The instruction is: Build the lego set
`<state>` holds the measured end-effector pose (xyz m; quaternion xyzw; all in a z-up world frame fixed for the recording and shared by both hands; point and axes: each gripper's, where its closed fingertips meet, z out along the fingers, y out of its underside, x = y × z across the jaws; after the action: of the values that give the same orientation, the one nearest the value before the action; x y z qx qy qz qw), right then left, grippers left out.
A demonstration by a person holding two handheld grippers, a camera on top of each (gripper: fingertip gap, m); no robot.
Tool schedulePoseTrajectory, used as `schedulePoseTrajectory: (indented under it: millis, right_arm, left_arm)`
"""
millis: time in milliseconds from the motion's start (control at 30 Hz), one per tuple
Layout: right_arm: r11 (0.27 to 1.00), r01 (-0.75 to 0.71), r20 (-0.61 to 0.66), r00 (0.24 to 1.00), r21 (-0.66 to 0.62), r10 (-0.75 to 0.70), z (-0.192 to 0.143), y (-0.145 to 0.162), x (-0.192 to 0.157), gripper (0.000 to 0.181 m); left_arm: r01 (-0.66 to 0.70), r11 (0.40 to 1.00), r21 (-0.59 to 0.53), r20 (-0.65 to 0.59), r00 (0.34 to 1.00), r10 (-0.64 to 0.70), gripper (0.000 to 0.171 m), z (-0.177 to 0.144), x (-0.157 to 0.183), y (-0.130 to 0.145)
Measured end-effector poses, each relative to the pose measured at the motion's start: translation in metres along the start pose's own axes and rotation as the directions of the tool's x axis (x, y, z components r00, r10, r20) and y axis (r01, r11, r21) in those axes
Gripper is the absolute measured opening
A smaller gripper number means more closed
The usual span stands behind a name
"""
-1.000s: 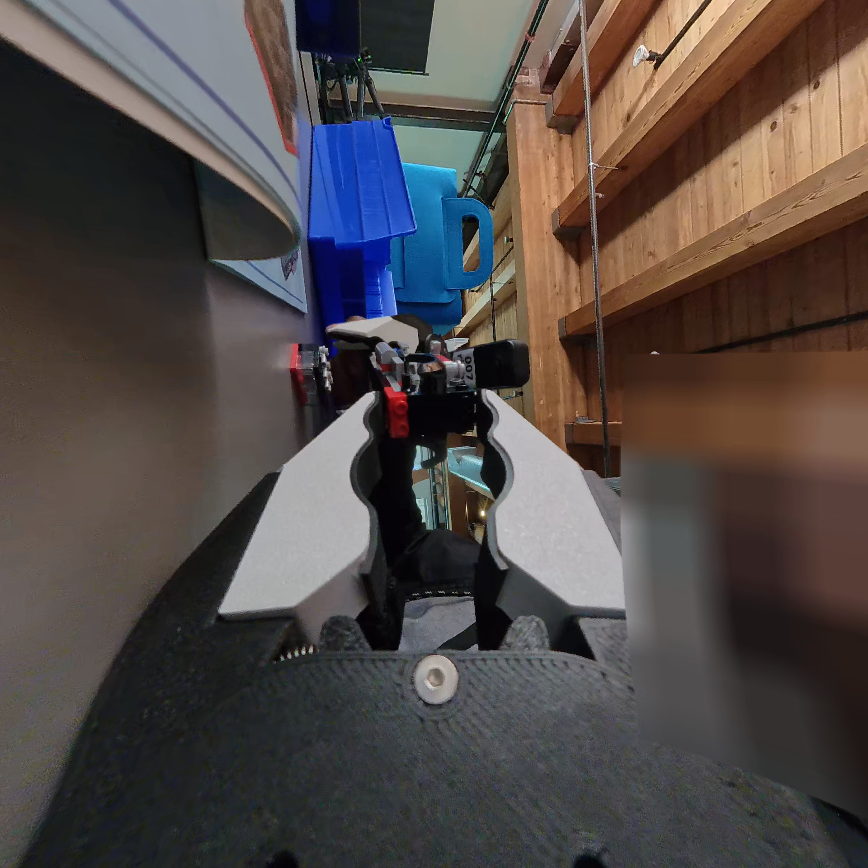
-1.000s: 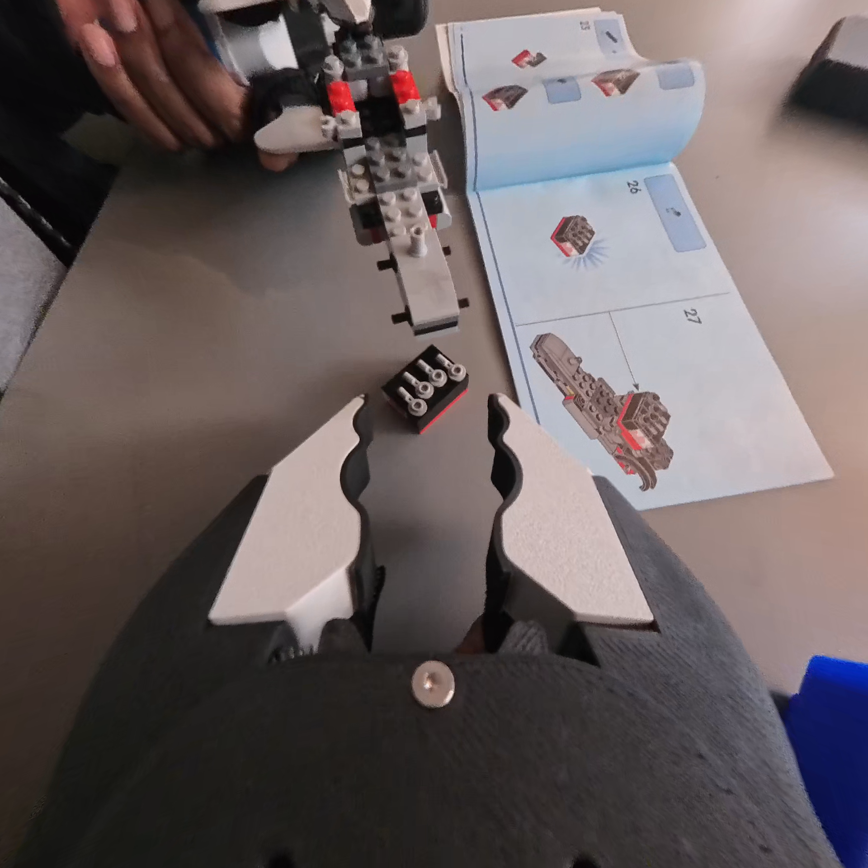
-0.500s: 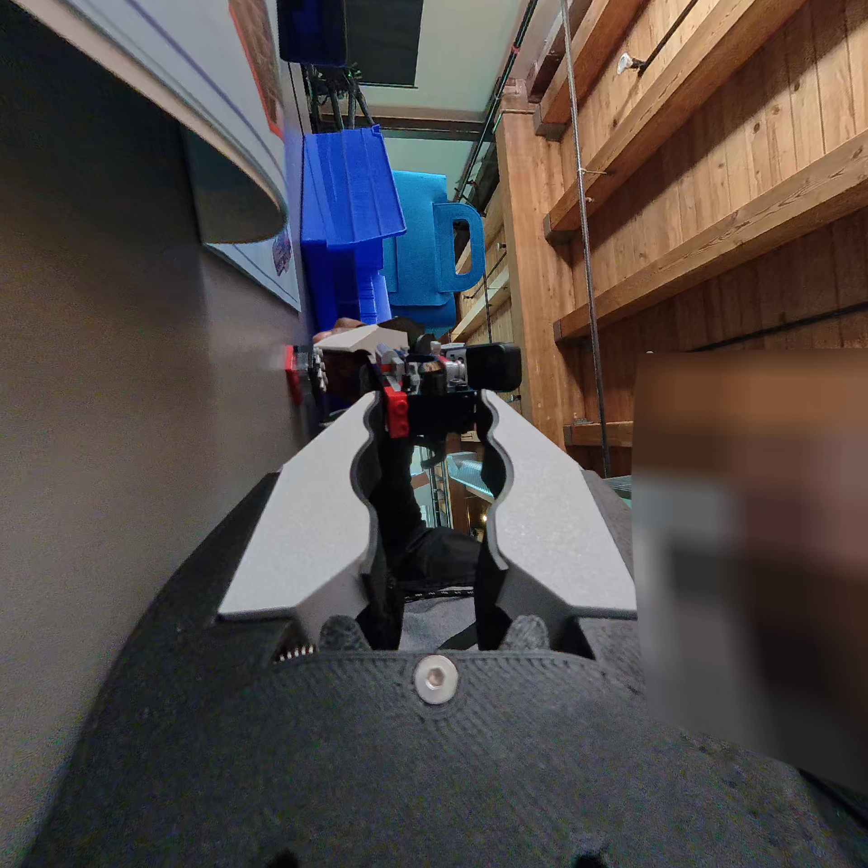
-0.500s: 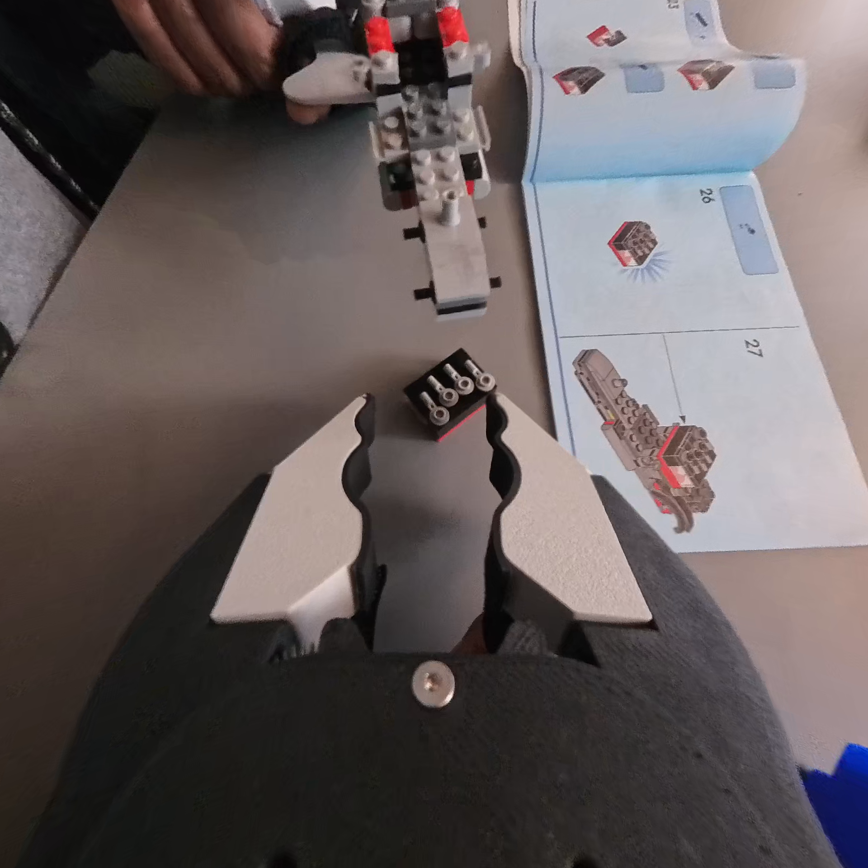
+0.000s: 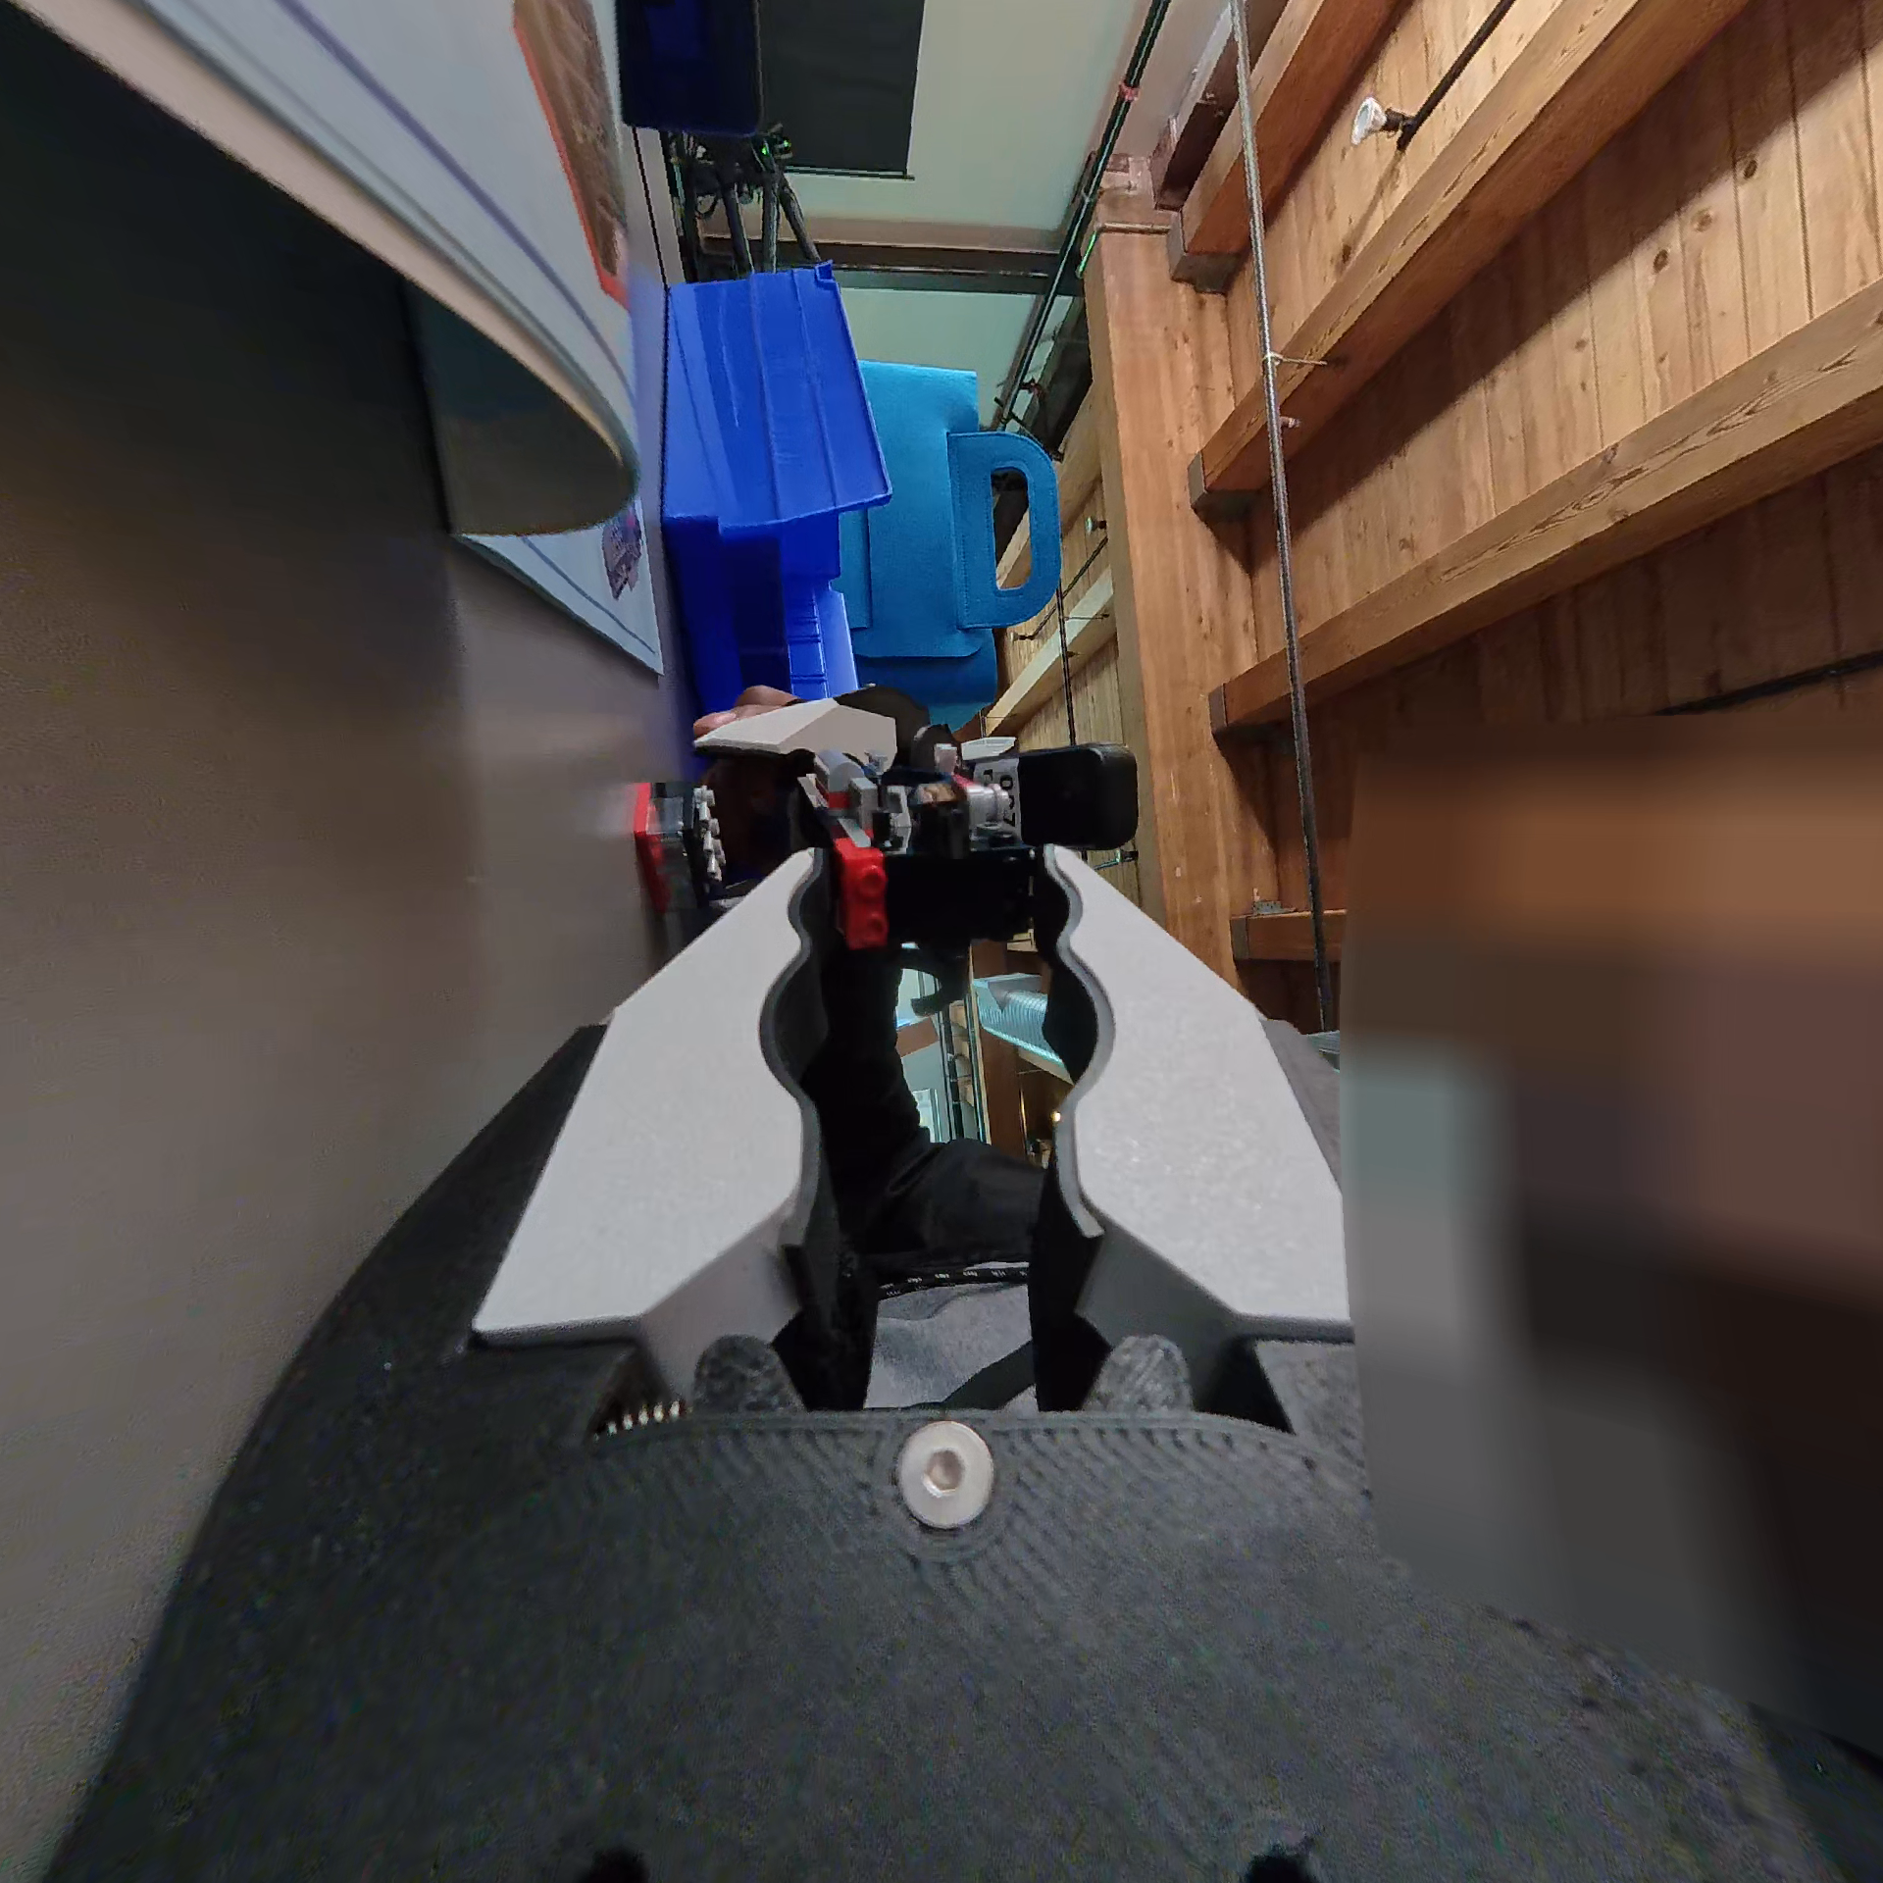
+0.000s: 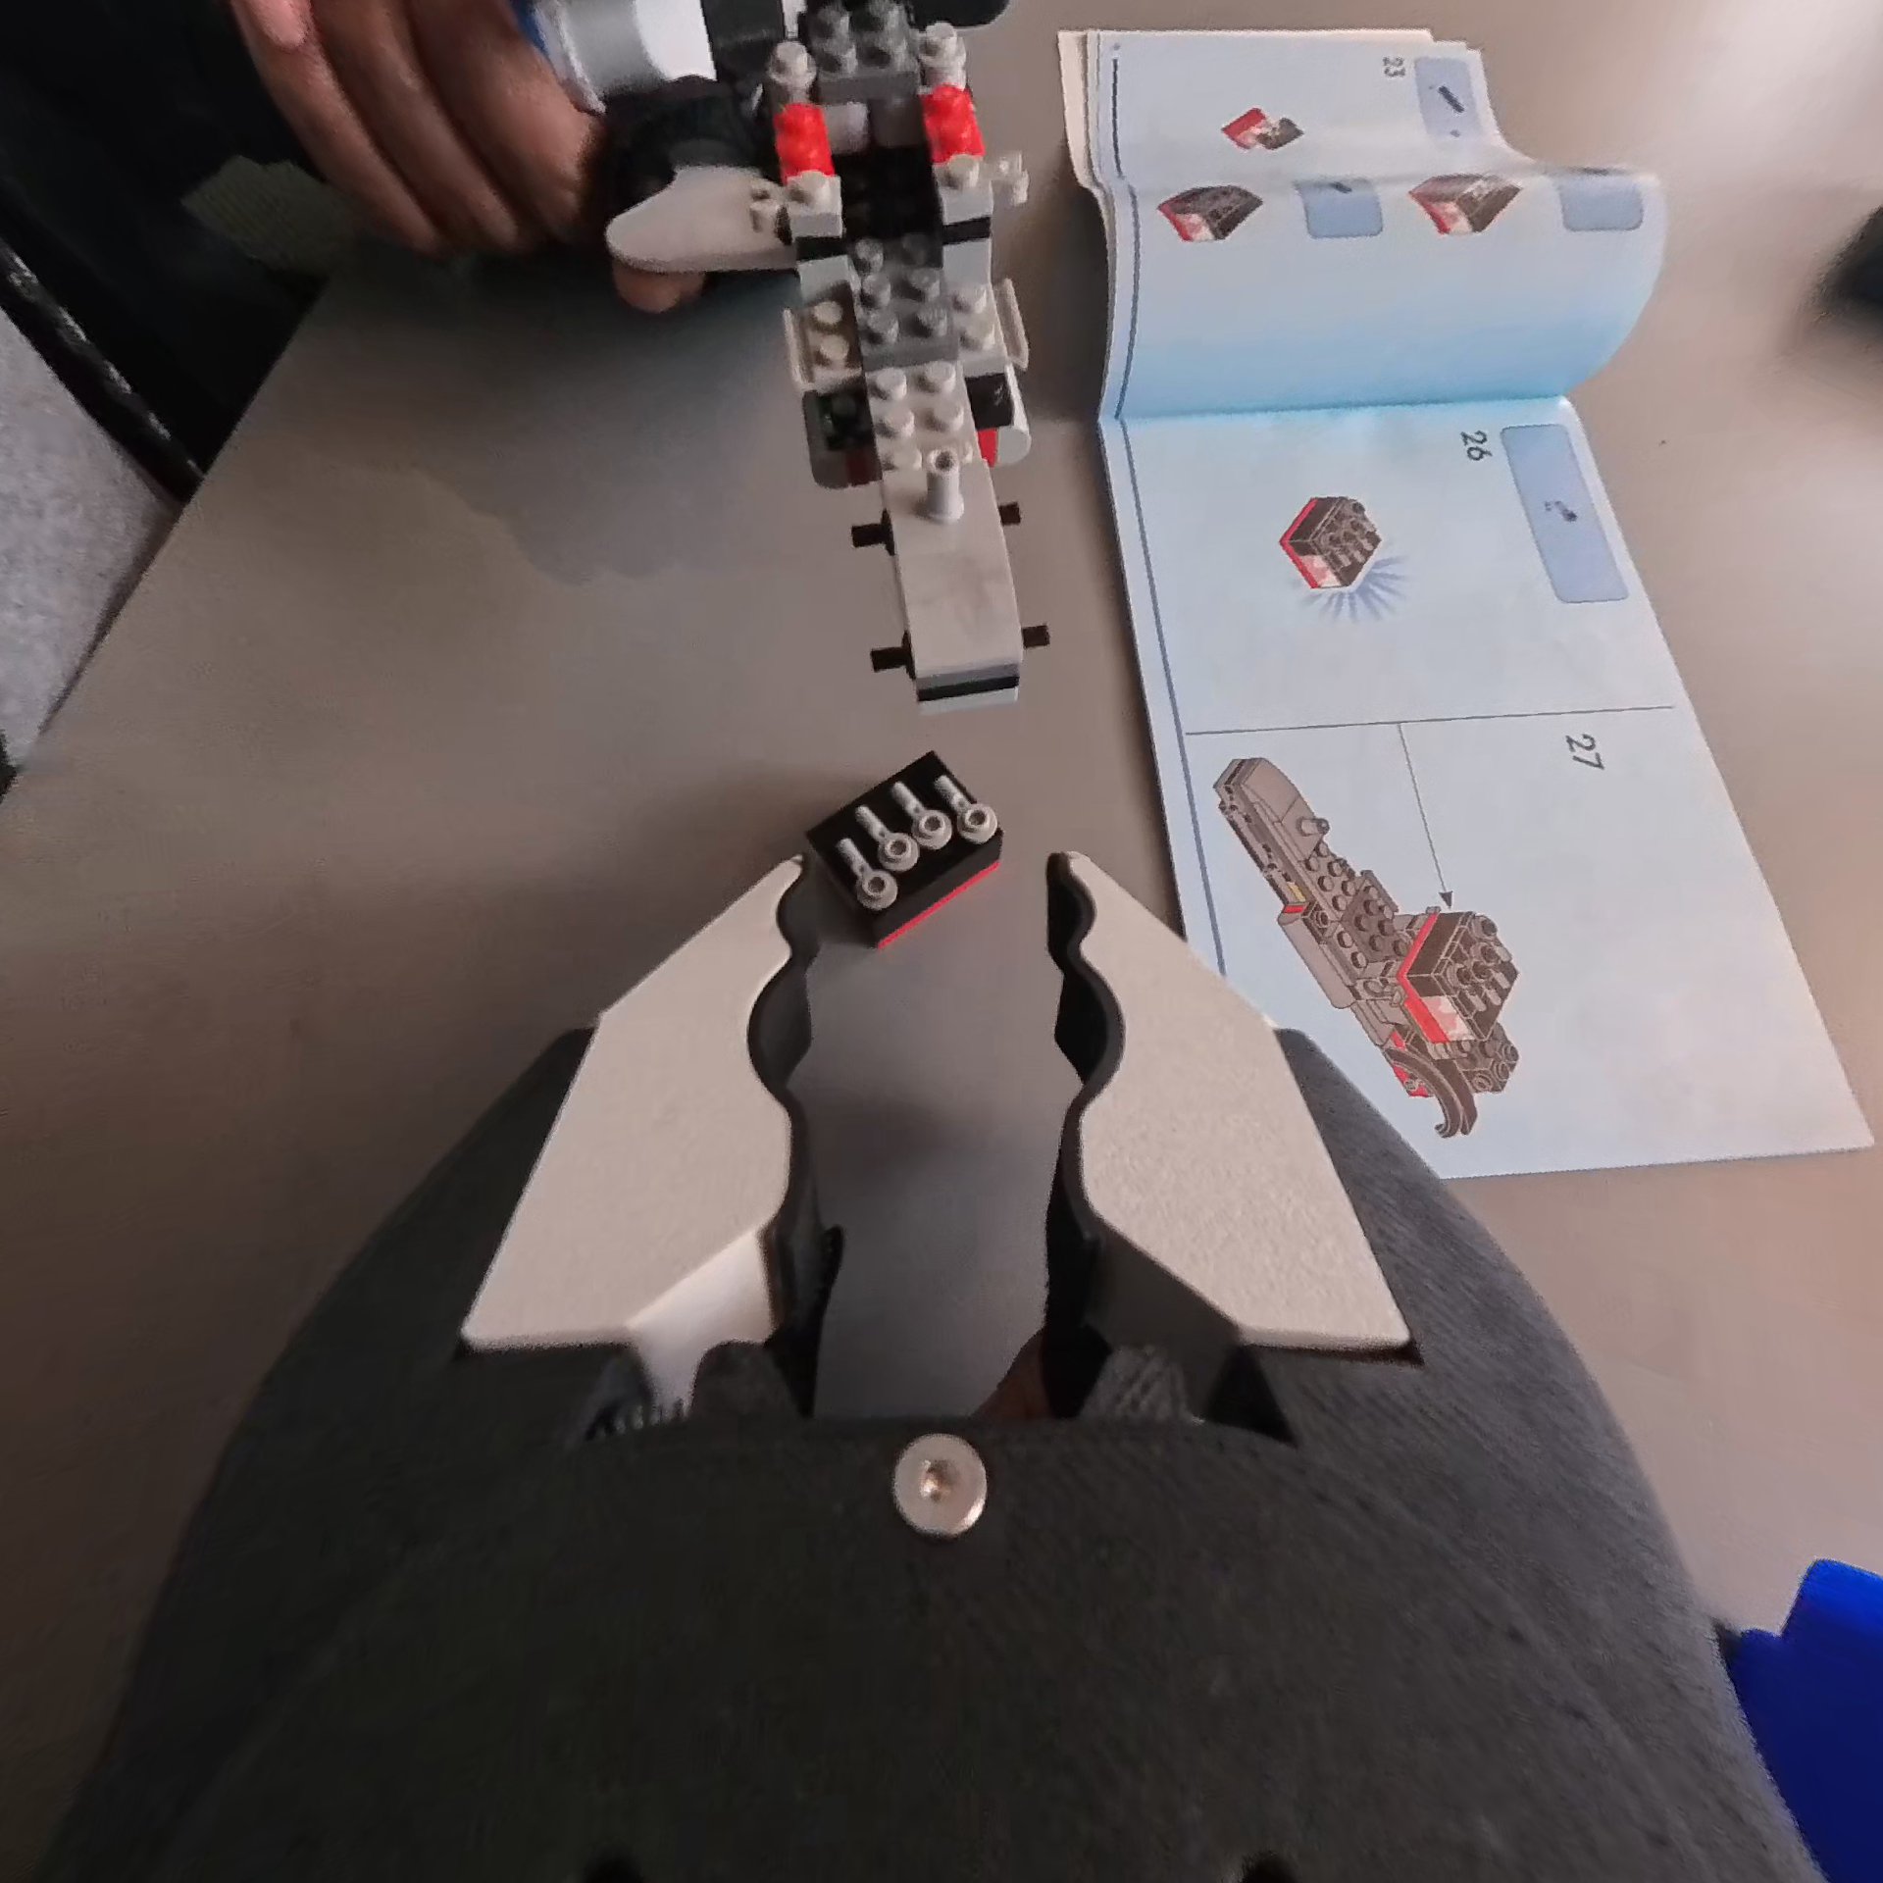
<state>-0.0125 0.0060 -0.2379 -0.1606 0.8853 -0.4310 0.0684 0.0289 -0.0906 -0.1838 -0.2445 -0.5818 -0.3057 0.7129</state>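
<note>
My left gripper [image 5: 929, 884] is shut on the rear of a grey, black and red lego model [image 5: 943, 846] and holds it tilted sideways beside the table. In the right wrist view the model [image 6: 907, 336] hangs nose-forward above the grey table [image 6: 408, 662], with the left gripper's finger [image 6: 693, 219] and a hand [image 6: 408, 132] behind it. A small black block with a red base and grey pins [image 6: 905, 861] lies on the table. My right gripper [image 6: 922, 881] is open and empty, with the block just ahead of its left fingertip.
An open instruction booklet [image 6: 1427, 632] lies on the table right of the model. Blue bins [image 5: 774, 489] stand at the table's far end, and a blue corner [image 6: 1824, 1712] shows at lower right. A wooden wall [image 5: 1477, 408] is beyond. My hands' fingertips stand some 12 cm from each other.
My right gripper has shifted right, so the small block has gone from by its right fingertip to by its left one. My left gripper holds the model almost still.
</note>
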Motion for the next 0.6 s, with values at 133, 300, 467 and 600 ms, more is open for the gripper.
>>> schedulePoseTrajectory:
  millis: [133, 300, 467, 600]
  right_arm:
    - [1.0, 0.011, -0.017, 1.0, -0.002, -0.012, 0.0, 0.0, 0.002, 0.047]
    - [0.999, 0.033, -0.015, 0.999, 0.004, -0.033, -0.001, 0.001, 0.007, 0.049]
    - [0.998, 0.068, 0.069, 0.995, 0.015, -0.069, -0.001, -0.003, 0.003, 0.06]
    - [0.996, 0.079, 0.115, 0.99, 0.028, -0.082, 0.0, -0.011, 0.003, 0.063]
  left_arm:
    - [0.001, 1.0, 0.005, 0.003, 1.0, -0.001, 0.039, 0.0, -0.001, -0.002]
    - [0.003, 1.0, 0.006, 0.011, 1.0, -0.003, 0.039, 0.001, -0.002, -0.003]
    - [0.005, 1.0, 0.011, 0.012, 1.0, -0.005, 0.039, 0.002, -0.002, -0.005]
    - [0.004, 1.0, 0.018, 0.006, 1.0, -0.005, 0.039, 0.001, -0.001, -0.006]
